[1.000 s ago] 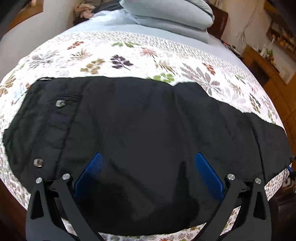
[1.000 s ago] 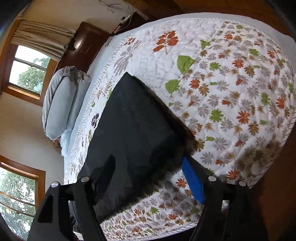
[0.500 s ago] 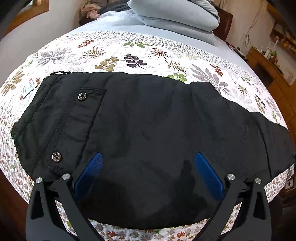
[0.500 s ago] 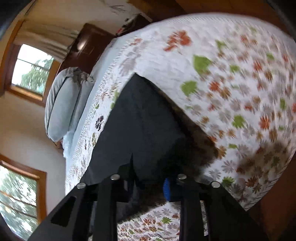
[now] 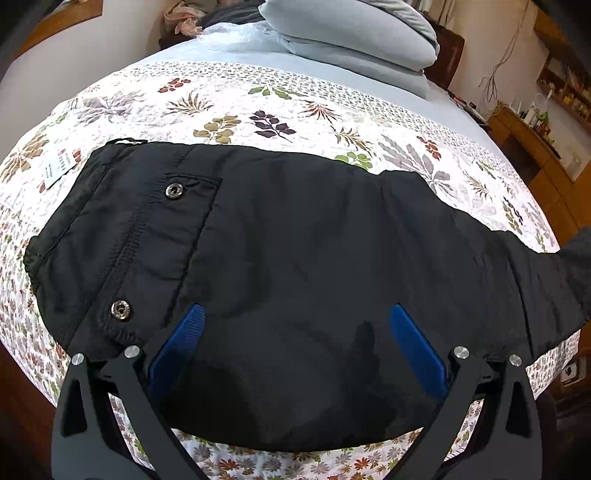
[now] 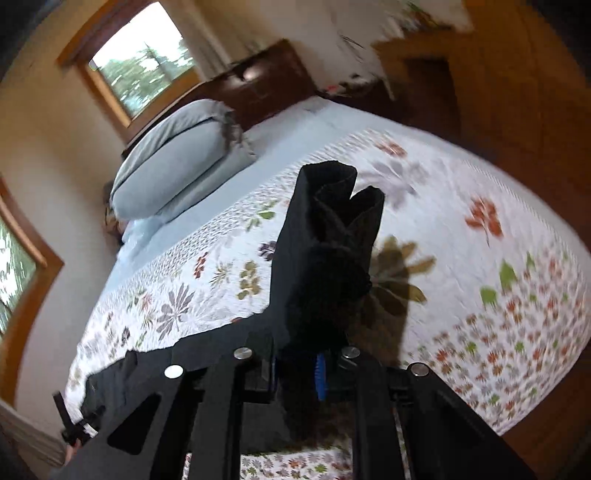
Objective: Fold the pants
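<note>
Black pants (image 5: 295, 251) spread across the quilt (image 5: 229, 99), filling the middle of the left-wrist frame: waistband and two snaps at left, legs running off to the right edge. Already doubled lengthwise by the look of it, one leg on the other, so the first fold judged done.

Left gripper (image 5: 295, 343) at bottom centre, blue fingers (image 5: 181, 339) wide apart, hanging over the seat of the pants, gripping nothing. Whether touching the cloth, hard to say.

Right gripper (image 6: 297, 369) at bottom centre of the right-wrist frame, jaws drawn together and clamped on the leg ends; only a sliver of blue pad showing at the pinch. Cuffs (image 6: 332, 206) raised off the quilt, standing up in mid-frame as a bunched black column with two hem openings at top. Shadow thrown on the quilt just right of it. Frame blurred, so fine detail lost.

Judged stage: second fold under way, cuff end lifted, not yet carried over to the waistband. Remaining: laying cuffs onto the waist end at left, releasing, smoothing, perhaps one more fold to make it compact. Roughly a third to half done.

Pillows (image 5: 354, 33) at upper centre, well apart from the work.
</note>
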